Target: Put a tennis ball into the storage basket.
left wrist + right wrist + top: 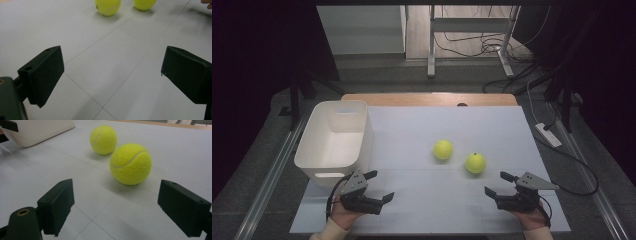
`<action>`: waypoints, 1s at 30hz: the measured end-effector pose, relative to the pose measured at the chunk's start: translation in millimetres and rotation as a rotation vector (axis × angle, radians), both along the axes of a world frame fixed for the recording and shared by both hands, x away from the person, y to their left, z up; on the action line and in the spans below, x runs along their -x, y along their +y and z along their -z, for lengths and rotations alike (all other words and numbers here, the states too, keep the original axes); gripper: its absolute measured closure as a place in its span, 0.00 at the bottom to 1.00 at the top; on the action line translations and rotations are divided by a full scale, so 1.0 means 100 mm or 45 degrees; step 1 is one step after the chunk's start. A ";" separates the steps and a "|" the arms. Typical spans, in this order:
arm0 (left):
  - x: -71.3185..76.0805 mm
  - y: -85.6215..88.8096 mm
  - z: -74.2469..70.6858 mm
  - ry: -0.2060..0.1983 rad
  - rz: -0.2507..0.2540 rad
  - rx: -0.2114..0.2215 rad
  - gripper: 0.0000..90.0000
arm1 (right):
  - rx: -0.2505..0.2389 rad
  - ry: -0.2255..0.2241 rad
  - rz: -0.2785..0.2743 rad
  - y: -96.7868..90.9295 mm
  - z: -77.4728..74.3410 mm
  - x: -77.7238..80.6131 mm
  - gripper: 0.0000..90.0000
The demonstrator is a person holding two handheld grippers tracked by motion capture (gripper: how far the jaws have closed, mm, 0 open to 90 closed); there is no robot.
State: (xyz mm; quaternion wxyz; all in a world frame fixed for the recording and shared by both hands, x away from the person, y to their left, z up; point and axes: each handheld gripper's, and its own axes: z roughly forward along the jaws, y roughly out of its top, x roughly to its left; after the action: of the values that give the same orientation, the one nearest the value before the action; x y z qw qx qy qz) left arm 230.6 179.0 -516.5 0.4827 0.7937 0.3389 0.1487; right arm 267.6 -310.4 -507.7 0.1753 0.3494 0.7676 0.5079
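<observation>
Both my tongs, left and right, gape wide with nothing in them, near tennis ball sits centre-right of frame on the surface, probably light, fuzzy, springy, rolls easily, so I'd pinch across its widest middle.

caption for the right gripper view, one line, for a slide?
Open right gripper faces two fuzzy yellow tennis balls on the white table, white plastic bin beyond.

Left tongs, right tongs agape (both low).
</observation>
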 end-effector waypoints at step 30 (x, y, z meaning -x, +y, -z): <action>-0.02 -0.15 -0.07 0.073 -0.047 -0.015 0.05 | 0.031 0.004 -0.007 0.05 0.02 -0.03 0.15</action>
State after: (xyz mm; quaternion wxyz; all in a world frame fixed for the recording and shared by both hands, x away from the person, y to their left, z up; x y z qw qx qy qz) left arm 232.9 164.5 -509.5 0.4651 0.7942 0.3663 0.1368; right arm 270.4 -305.4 -509.3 0.1770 0.3459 0.7749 0.4986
